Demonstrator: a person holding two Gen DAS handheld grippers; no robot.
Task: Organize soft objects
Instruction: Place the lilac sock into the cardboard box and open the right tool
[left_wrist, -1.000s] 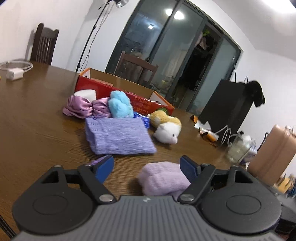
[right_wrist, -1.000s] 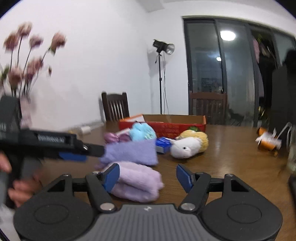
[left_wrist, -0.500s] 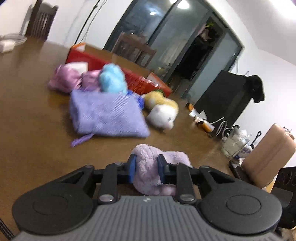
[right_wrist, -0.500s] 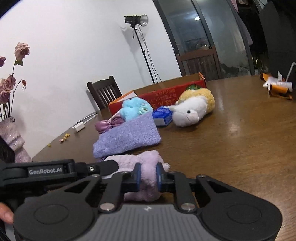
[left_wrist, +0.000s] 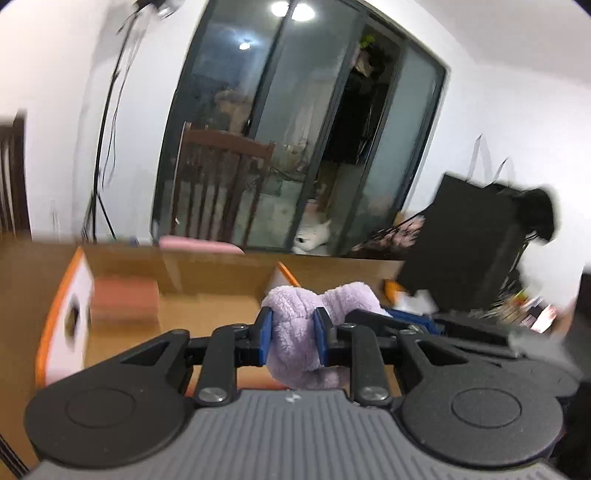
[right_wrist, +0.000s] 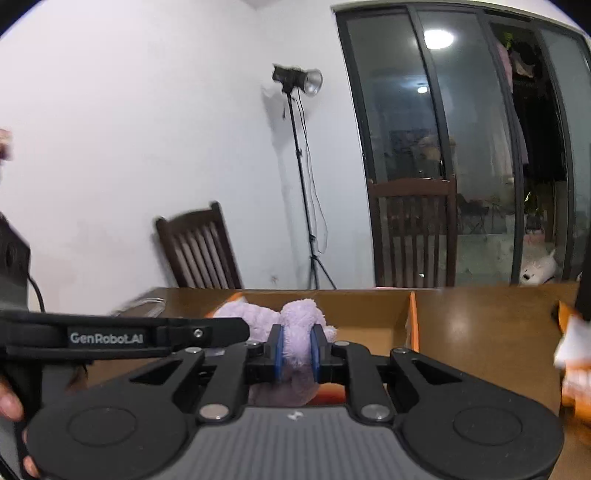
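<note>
Gripping one lilac plush towel (left_wrist: 295, 332) between them, the left gripper (left_wrist: 293, 334) and the right gripper (right_wrist: 295, 350) each pinch a bunched part of the soft cloth, blue pads pressed into it from both sides. Both sets of jaws have just been closing, and the towel now sits clamped in each. The bundle hangs clear of the tabletop (right_wrist: 480, 321), held over the near edge of an open cardboard box (left_wrist: 207, 273) with orange trim. Inside the box, in the left wrist view, a reddish-brown block (left_wrist: 123, 299) lies on the floor against the left wall; motion blur hides what it is, and the rest of the box floor in sight is bare brown card. In the right wrist view the box's far wall and right flap (right_wrist: 412, 314) stand behind the towel, and the left gripper's black arm crosses in from the left, a person's fingers (right_wrist: 9, 398) curled round its handle. Two wooden chairs (right_wrist: 199, 247), a lamp stand (right_wrist: 299, 177) and glass sliding doors (right_wrist: 461, 147) line the wall beyond.
</note>
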